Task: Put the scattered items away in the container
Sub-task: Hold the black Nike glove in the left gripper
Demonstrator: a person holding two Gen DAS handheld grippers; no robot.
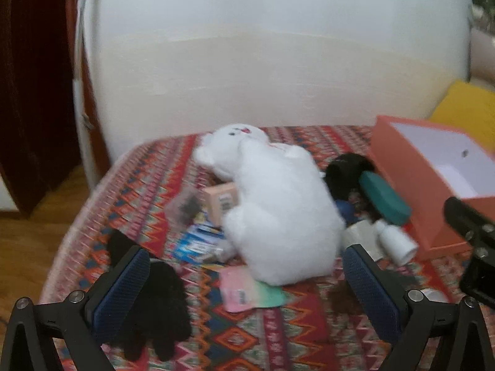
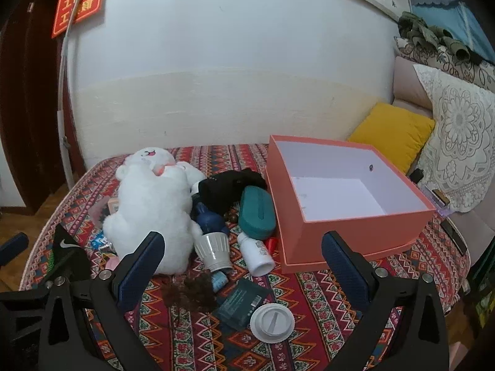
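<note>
The orange box (image 2: 349, 232), white inside and holding nothing, stands at the right of the patterned cloth; the left wrist view shows the same box (image 1: 411, 182). A white plush toy (image 1: 275, 213) (image 2: 151, 207) lies on its side amid the clutter. Beside it are a teal case (image 2: 256, 213) (image 1: 385, 199), a white bottle (image 2: 256, 253) (image 1: 396, 238), a white bulb (image 2: 215, 250) and a black glove (image 1: 157, 306). My left gripper (image 1: 246, 290) hovers open in front of the plush. My right gripper (image 2: 244, 266) is open above a white lid (image 2: 272, 320), with nothing between its fingers.
A pink packet (image 1: 244, 290), a blue packet (image 1: 198, 244), a dark teal packet (image 2: 241, 303), a brown hairpiece (image 2: 191, 290) and a black cloth (image 2: 229, 188) lie scattered. A wall backs the table. A yellow cushion (image 2: 393, 139) and sofa sit to the right.
</note>
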